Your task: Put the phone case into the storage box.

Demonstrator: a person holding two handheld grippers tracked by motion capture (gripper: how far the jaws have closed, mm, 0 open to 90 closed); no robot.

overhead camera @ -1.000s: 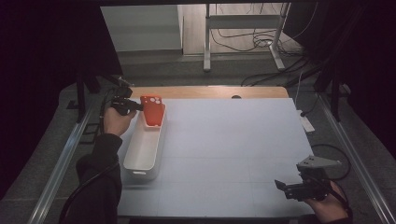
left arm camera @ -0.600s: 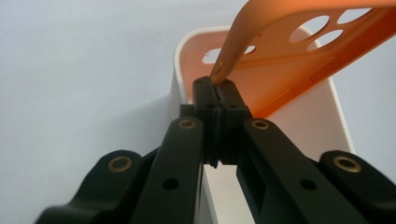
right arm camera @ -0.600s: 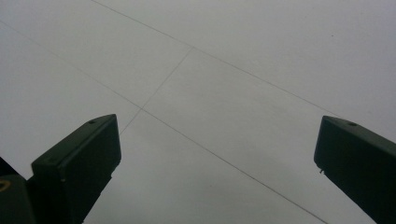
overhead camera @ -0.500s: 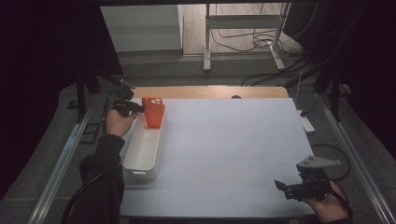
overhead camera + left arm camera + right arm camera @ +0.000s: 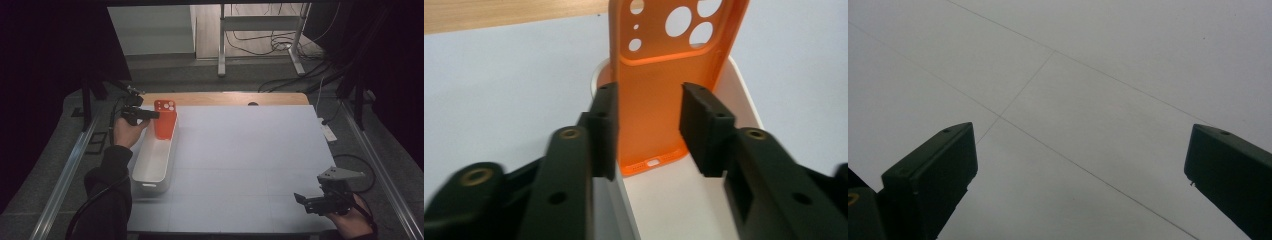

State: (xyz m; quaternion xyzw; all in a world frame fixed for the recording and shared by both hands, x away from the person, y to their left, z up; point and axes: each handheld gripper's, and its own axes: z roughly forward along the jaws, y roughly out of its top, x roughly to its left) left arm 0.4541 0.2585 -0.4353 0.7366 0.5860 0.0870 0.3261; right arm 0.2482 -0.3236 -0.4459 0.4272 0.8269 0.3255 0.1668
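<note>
Left gripper view, fingers point(image 5: 606, 130) just opened off orange phone case point(image 5: 659, 100), upright in white bin point(image 5: 152, 160)

High view above the table's point(image 5: 250, 165) near edge, facing forward and down, left gripper view close along its jaws at the orange phone case point(image 5: 664, 100) in the white tray point(image 5: 674, 205) — both also upper left in the high view — right gripper view near, facing bare white tabletop.

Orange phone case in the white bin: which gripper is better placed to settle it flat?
Left, probably. The left gripper has just been opening with the orange phone case between its pads, standing in the white bin. The right gripper hangs open at the table's near right corner, far off.
</note>
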